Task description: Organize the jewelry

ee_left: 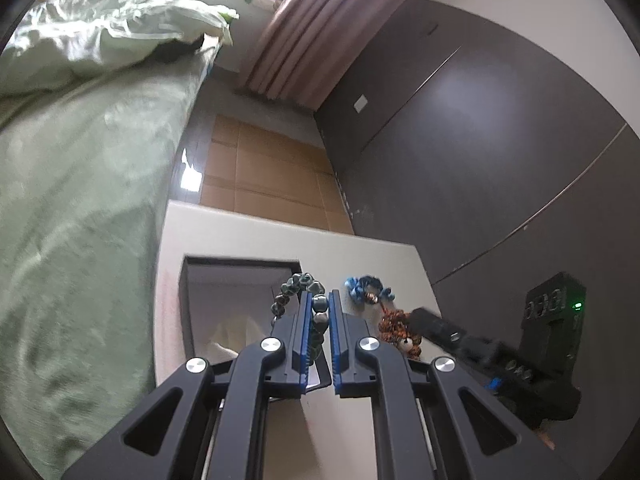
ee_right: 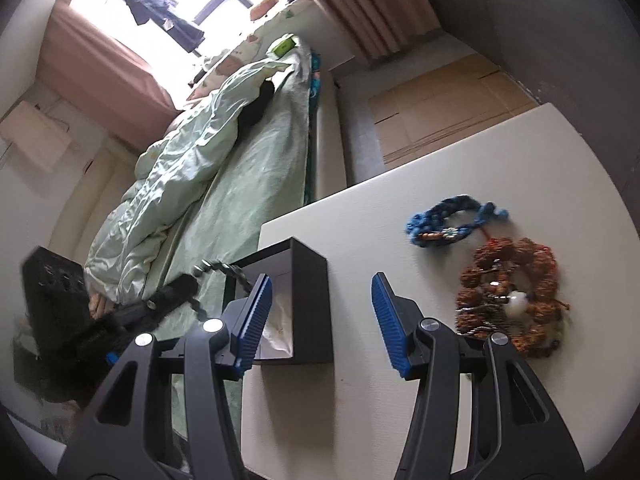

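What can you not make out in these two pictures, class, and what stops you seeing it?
- Green bead bracelet: left wrist view, its lower part is hidden between the left tongs.
- Black box: right wrist view, the right tongs cover part of its inside.
- Orange bracelet: left wrist view, blurred, partly behind the right tongs.

text: none legible | labels: none | numbers: none

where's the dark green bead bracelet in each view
Left wrist: the dark green stone bead bracelet sits low centre, clamped in the left tongs, its loop arching left over the open black box with white lining.
Right wrist: lower left, a bead arc beside the left tongs, over the box's far edge.
Shared landmark: the black box.
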The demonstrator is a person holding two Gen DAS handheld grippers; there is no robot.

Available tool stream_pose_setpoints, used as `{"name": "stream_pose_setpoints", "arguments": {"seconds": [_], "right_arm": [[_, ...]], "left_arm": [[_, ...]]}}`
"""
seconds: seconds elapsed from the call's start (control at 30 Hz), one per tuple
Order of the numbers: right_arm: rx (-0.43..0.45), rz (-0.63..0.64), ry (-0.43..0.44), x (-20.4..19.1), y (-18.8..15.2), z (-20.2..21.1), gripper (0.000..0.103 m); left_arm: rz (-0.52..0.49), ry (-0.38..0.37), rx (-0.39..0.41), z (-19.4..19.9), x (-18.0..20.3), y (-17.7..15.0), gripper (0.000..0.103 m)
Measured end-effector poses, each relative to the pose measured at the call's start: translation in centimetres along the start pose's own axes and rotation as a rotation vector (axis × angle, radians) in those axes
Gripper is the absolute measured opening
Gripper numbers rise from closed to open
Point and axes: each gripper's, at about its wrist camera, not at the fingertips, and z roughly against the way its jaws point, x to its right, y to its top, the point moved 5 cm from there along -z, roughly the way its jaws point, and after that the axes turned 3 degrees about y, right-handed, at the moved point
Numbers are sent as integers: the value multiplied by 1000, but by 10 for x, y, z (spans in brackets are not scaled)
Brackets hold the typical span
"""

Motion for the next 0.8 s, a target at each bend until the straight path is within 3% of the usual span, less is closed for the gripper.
{"name": "stream_pose_setpoints", "arguments": {"seconds": [0.17,0.23,0.27,0.3,0.33,0.4,0.47,0.8], "right_arm": [[4,-11,-10,10,0,8,53],[0,-9,-16,12,-1,9,53],[0,-10,-18,13,-1,11,53],[0,-11,-19,13,-1,11,53],[4,-13,-18,14,0,13,53],[11,-19,-18,16,1,18,53],[26,-30,-25,21,4,24,53],[49,-123,-135,68,9,50,53]], "left_arm": [[-6,83,-54,-23,-12,-9,6],[-13,190,-73,-28,-22,-11,11],[-13,228,-67,-26,-27,-13,32],[-8,247,-57,-24,-29,-12,73],[-6,252,-43,-21,-31,-10,91],[-29,262,21,-9,-28,-5,95],[-60,266,36,-5,-24,-3,95],[-136,241,46,-15,3,-8,94]]}}
